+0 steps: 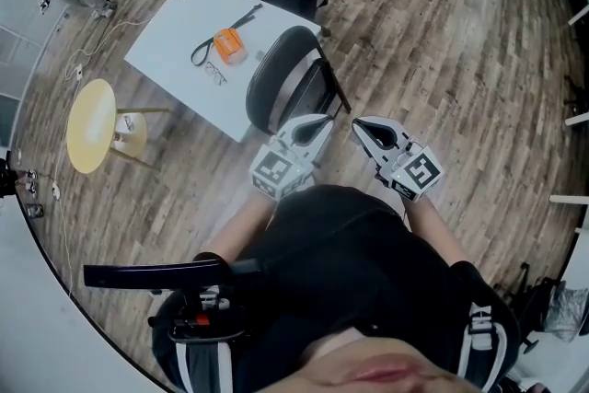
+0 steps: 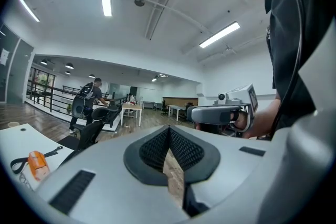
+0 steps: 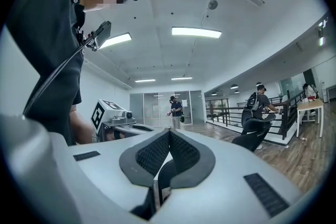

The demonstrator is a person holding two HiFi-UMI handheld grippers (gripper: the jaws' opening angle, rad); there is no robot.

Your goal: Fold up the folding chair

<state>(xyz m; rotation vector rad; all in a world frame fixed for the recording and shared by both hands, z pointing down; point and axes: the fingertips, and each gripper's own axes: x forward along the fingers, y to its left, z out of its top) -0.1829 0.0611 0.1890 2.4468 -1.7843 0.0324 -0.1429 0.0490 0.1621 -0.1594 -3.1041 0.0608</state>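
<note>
The folding chair (image 1: 287, 80) stood open on the wooden floor (image 1: 433, 41), straight ahead of the person, and in the head view it overlapped the near edge of the white surface (image 1: 175, 41). From above it read as a dark rounded shape with a paler band down its middle. Its long axis ran from lower left to upper right, and a black frame tube (image 1: 333, 86) lay along its right side. Whether that rounded part was seat or backrest could not be told from this angle.

Both grippers were held level in front of the chest, apart from the chair and touching nothing. The left gripper (image 1: 317, 122) had its fingers (image 2: 153, 148) pressed together with nothing between them — only floor showed through the slit below the pads. The right gripper (image 1: 366, 130) was the same, its fingers (image 3: 185, 153) closed on nothing. Their tips angled in toward each other, so each gripper view caught the other gripper off to one side.

The chair lay forward of the fingers and a little left of the gap between the two grippers. That put the left gripper nearer the rounded part, with its tips close to the lower end of that shape, while the right gripper sat nearer the black tube. Folding looked not yet begun. The next move would likely need the fingers spread first, then a reach forward and down — left toward the rounded part, right toward the tube.
</note>
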